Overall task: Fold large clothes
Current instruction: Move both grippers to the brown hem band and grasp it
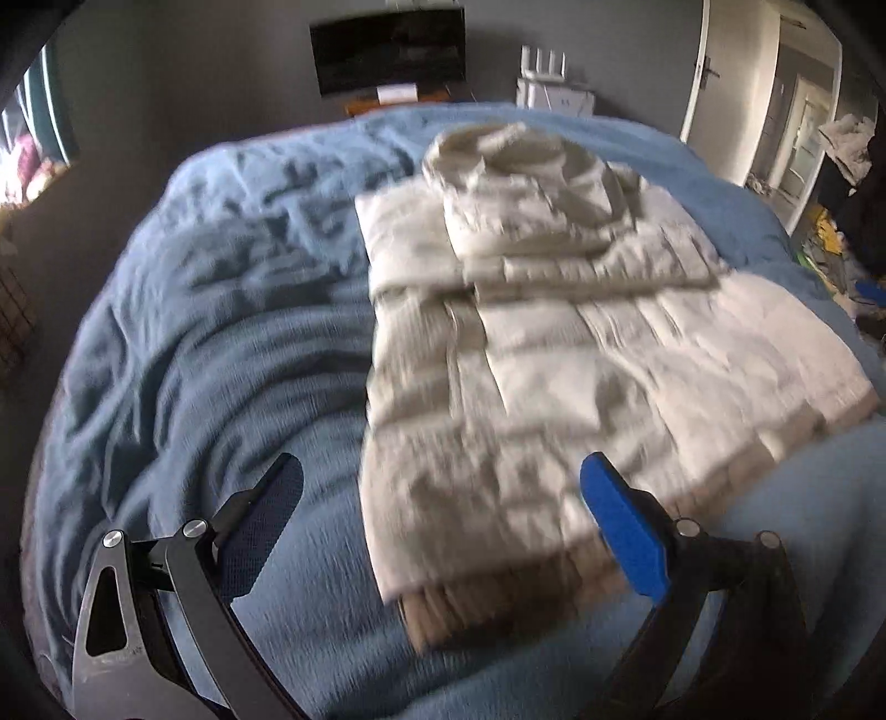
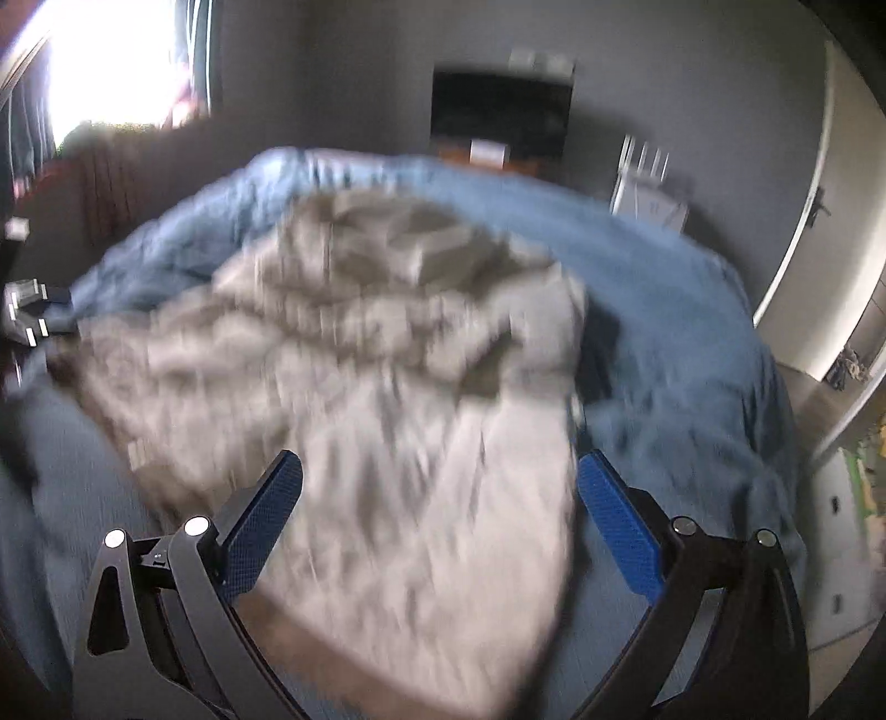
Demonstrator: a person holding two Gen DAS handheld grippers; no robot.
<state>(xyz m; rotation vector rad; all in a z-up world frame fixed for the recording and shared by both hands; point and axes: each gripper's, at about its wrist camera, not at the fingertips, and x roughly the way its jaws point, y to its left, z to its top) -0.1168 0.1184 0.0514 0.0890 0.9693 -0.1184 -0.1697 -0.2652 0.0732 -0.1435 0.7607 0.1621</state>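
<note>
Plainly, the pale grey quilted hooded jacket (image 1: 554, 343) lies partly folded on the bed's rumpled blue blanket (image 1: 194, 332), its hood towards the dark television (image 1: 387, 52) on the far wall. Both the left tongs (image 1: 443, 515) and the right tongs (image 2: 440, 512) stand wide above the jacket's near hem, gripping nothing. Blur smears the right view.
</note>
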